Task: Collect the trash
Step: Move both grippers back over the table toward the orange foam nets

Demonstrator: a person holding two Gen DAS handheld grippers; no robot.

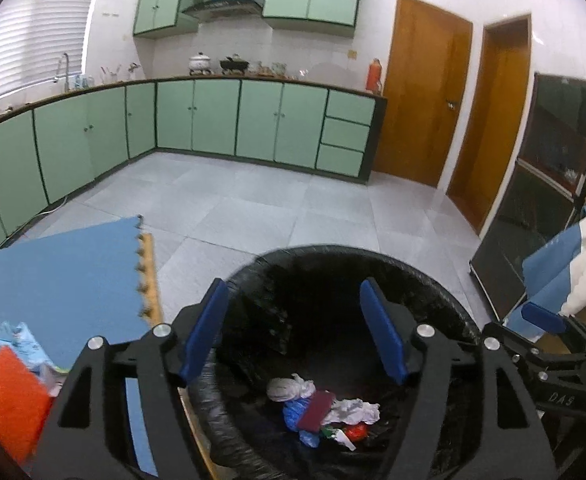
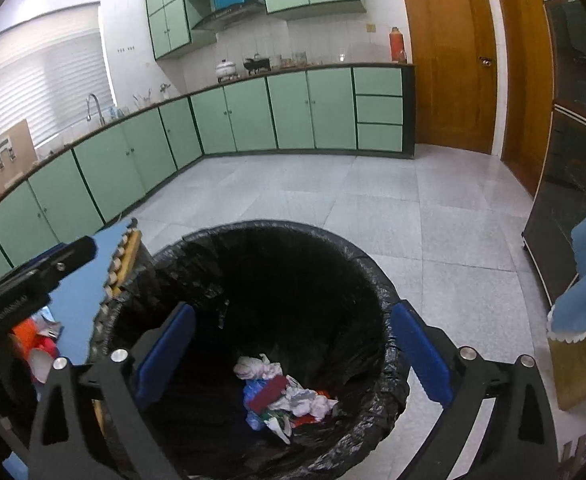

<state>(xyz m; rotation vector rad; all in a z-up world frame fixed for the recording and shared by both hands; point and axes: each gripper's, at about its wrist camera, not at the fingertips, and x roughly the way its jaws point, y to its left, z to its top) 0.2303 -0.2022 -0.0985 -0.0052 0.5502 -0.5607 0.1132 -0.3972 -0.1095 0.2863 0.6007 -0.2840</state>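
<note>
We look down along both claws into a round bin lined with a crinkled black plastic bag [image 1: 425, 280], which stands on a pale grey tiled floor [image 1: 253, 208] in a kitchen with mint green cabinets [image 1: 217, 116]. Our left gripper [image 1: 297, 332] hangs over the near left part of the bin's mouth with its blue-padded fingers [image 1: 381, 332] spread wide and nothing between them. Our right gripper [image 2: 293, 356] hangs over the same opening, its blue pads [image 2: 421, 352] standing even wider, one near each side of the rim, also empty. The collected trash [image 1: 321, 408] lies at the bottom of the bin, well below both claws and touching neither: crumpled white paper, a blue plastic scrap, a flat dark red piece and bits of red and green. In the right wrist view this heap [image 2: 281, 396] sits between and beneath the two open fingers. To the left of the bin lies a blue foam mat [image 1: 53, 276] with a wooden edge, and on it more litter: an orange-red block [image 1: 9, 396] and a pale blue printed wrapper [image 1: 25, 344], just beside the left claw's black frame.
</note>
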